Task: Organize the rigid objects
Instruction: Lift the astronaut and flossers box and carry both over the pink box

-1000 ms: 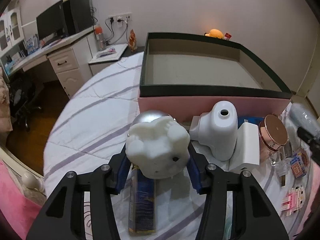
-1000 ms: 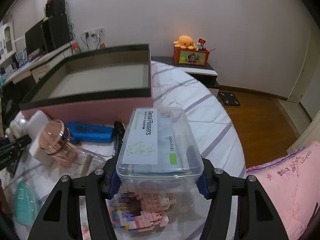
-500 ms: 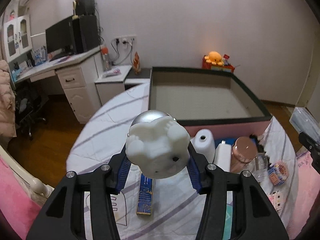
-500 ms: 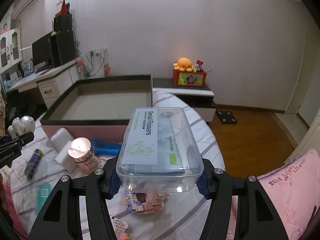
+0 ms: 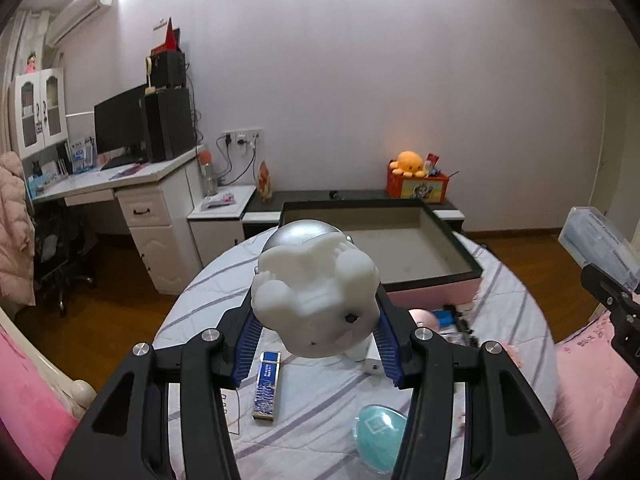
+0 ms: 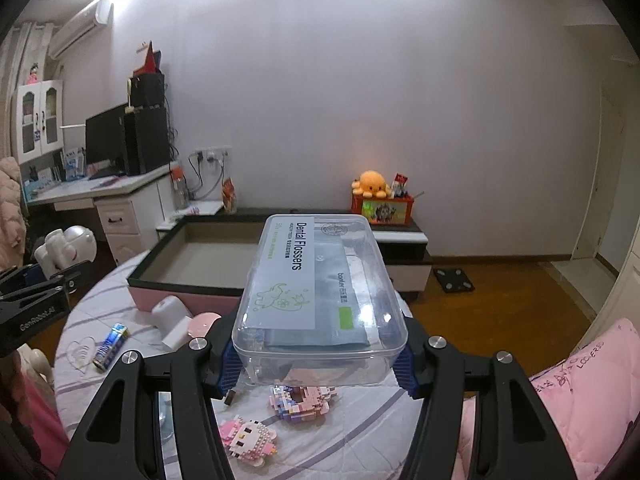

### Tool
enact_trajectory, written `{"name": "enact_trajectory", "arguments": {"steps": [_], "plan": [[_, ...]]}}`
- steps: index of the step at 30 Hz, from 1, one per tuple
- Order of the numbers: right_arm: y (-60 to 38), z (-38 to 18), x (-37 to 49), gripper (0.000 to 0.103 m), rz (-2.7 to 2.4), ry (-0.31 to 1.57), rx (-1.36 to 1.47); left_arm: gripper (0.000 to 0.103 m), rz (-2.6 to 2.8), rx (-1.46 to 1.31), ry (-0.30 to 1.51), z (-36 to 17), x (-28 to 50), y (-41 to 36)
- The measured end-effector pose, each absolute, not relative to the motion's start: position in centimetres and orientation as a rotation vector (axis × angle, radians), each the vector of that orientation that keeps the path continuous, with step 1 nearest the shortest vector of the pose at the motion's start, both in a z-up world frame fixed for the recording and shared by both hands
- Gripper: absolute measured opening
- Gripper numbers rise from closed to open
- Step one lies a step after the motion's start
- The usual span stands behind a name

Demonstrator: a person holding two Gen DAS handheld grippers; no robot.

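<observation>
While you hold both loads: the big pink open-topped box with the dark rim (image 6: 188, 278) lies ahead and below.
Left gripper (image 5: 316, 342): pinching the white moulded plastic figure (image 5: 316, 300).
Right gripper (image 6: 316, 356): pinching the clear plastic floss box (image 6: 318, 280), long axis pointing forward.
Nearer hand: cannot tell.

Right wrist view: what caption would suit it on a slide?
Right gripper holds a clear dental flosser box above the table, facing the open storage box.

The white figurine (image 5: 316, 300) hides most of the silver dome (image 5: 298, 232) behind it and part of the white block (image 5: 374, 360) below. The teal oval case (image 5: 378, 434) is partly covered by a gripper finger, and the flosser box (image 6: 320, 292) hides the tray's (image 6: 192, 280) right side.
</observation>
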State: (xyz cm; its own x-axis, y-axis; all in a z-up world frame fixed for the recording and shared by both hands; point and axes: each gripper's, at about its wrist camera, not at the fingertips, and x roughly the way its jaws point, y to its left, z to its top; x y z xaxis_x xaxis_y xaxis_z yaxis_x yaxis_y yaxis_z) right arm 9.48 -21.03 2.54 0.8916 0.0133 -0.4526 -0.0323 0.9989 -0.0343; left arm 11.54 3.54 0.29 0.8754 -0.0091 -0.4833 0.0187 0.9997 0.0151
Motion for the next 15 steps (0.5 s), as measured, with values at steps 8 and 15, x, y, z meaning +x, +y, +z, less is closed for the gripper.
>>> {"name": "enact_trajectory", "arguments": {"steps": [8, 15], "plan": [[-21.0, 3.2, 6.8, 0.061, 0.03, 0.44, -0.035, 0.052, -0.024, 0.028, 0.497, 0.7, 9.2, 2.8], [-21.0, 3.2, 6.5, 0.061, 0.036, 0.448, -0.038, 0.052, -0.014, 0.028, 0.493, 1.0, 8.7, 2.8]]}}
